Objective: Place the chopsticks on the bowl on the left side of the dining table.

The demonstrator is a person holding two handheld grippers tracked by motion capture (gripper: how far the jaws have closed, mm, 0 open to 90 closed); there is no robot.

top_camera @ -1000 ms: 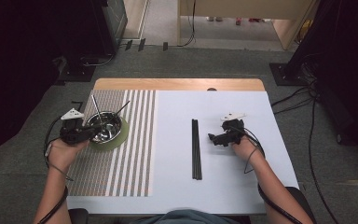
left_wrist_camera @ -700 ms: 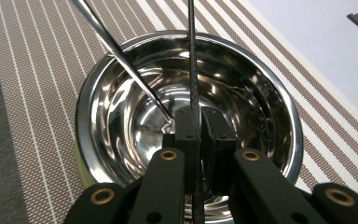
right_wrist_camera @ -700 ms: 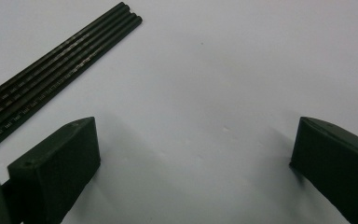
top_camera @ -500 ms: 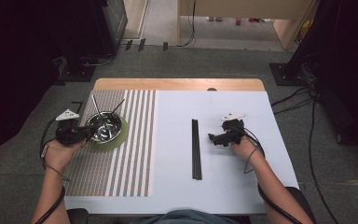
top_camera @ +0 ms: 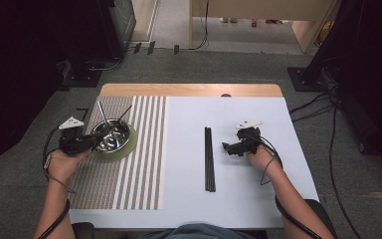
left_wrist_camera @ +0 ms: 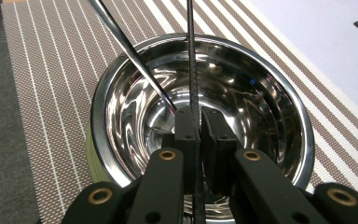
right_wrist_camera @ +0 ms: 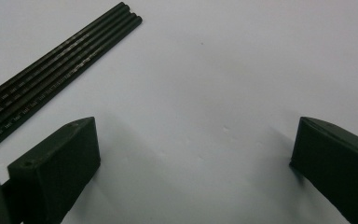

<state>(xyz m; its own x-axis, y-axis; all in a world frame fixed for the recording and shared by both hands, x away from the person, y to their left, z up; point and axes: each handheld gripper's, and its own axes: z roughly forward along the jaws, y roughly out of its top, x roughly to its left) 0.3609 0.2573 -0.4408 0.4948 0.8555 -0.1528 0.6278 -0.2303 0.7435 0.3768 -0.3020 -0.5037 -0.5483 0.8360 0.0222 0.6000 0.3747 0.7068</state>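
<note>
Steel bowl [top_camera: 112, 136] sits on a green round saucer [top_camera: 127, 148] at the far left part of the striped placemat [top_camera: 124, 174], which covers the left portion of the table [top_camera: 248, 199]. In the left gripper view the bowl [left_wrist_camera: 242, 93] is shiny and holds no food, with two thin utensils in it: a silver metal rod [left_wrist_camera: 130, 56] leaning up to the left and a thin black stick [left_wrist_camera: 191, 60] running straight up the frame.

Left gripper [top_camera: 92, 142] is held at the bowl's near-left rim, with the person's left hand [top_camera: 64, 162] behind it. In its own view the gripper [left_wrist_camera: 199, 140] reaches over the rim into the bowl, and its jaws stand nearly together, pinched on the thin black stick, which passes down between them.

At the centre of the white table surface lies a bundle of black chopsticks [top_camera: 209, 158], laid straight and parallel, running from far to near. In the right gripper view the same chopsticks [right_wrist_camera: 51, 70] lie on the white surface to the upper left of the jaws, apart from them.

Right gripper [top_camera: 231, 148] is just to the right of the chopsticks, low over the table, held by the right hand [top_camera: 258, 157]. In its own view the gripper [right_wrist_camera: 193, 154] has its jaws spread wide, with bare white table between them; it holds nothing.
</note>
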